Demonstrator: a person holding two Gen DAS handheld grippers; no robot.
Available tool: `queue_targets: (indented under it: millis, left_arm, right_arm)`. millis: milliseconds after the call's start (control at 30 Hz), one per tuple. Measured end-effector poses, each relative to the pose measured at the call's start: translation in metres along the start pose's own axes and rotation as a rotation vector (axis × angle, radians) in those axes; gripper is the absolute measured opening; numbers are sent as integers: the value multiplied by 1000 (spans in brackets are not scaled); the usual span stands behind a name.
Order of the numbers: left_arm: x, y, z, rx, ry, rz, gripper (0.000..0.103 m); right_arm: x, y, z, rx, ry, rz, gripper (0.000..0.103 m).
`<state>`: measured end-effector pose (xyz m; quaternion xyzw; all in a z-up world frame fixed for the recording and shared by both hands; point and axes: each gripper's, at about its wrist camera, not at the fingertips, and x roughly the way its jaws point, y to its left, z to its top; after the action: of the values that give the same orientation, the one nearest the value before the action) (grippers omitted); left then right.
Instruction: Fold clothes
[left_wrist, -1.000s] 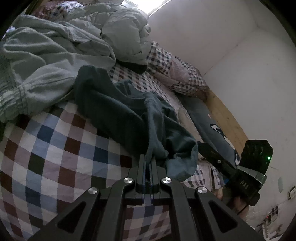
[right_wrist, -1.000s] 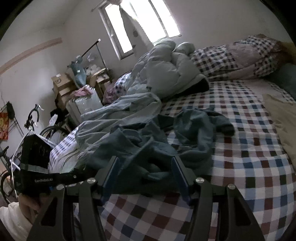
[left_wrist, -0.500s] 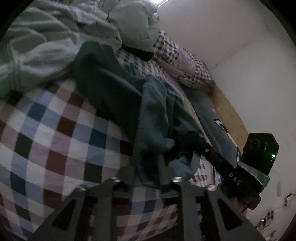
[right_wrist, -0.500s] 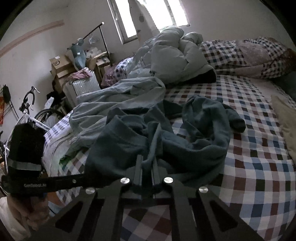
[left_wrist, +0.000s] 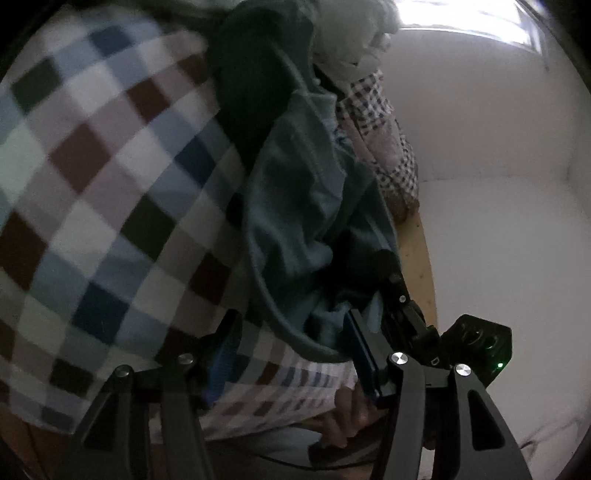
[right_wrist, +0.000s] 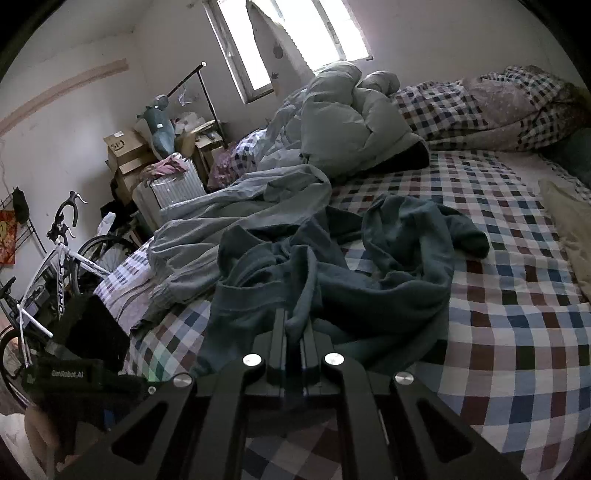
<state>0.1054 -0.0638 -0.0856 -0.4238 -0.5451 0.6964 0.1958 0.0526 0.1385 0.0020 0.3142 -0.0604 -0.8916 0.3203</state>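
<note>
The bed (right_wrist: 517, 332), spread with a soft checked sheet, carries everything. On it a dark teal sweatshirt (right_wrist: 369, 266) lies crumpled, thick and fleecy, its long axis running from the near edge away toward a pale grey garment (right_wrist: 240, 229) bunched beside it. The right hand-held gripper (right_wrist: 293, 321) is pinched together on a ribbed fold at the sweatshirt's near hem. The left hand-held gripper (left_wrist: 291, 343) sits just beside that hem, jaws opening, with a curved hem edge lying loose between its 2 fingers (left_wrist: 360, 343).
</note>
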Motion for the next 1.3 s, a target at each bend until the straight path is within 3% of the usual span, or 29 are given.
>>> queue_targets:
  millis: [267, 300, 367, 500, 700, 900, 1100, 1167, 1233, 1300]
  left_arm:
    - [18, 0, -2, -83, 38, -86, 59]
    - [17, -2, -1, -77, 29, -88, 42]
    - [11, -8, 1, -48, -5, -75, 19]
    - [-1, -21, 6, 16, -72, -47, 7]
    - [-30, -59, 8, 215, -190, 33, 6]
    - [-60, -83, 8, 378, -316, 117, 6]
    - [-76, -68, 4, 399, -322, 154, 6]
    - [-72, -70, 3, 417, -324, 173, 6]
    - [-69, -71, 2, 431, -326, 189, 6]
    - [-67, -70, 4, 432, -322, 197, 6]
  right_arm:
    - [-4, 7, -2, -28, -14, -5, 4]
    - [-4, 8, -3, -32, -14, -5, 4]
    - [-6, 11, -4, -45, -15, -15, 4]
    - [-14, 12, -7, -47, -20, -40, 4]
    - [-38, 16, -8, -39, -65, -71, 3]
    - [-48, 41, -14, -97, -58, -30, 2]
    - [-43, 52, -9, -181, -41, -38, 4]
    - [-42, 47, -3, -166, -36, -45, 15]
    - [-43, 40, 9, -152, -43, -54, 44]
    - [-43, 35, 20, -144, -45, -56, 47]
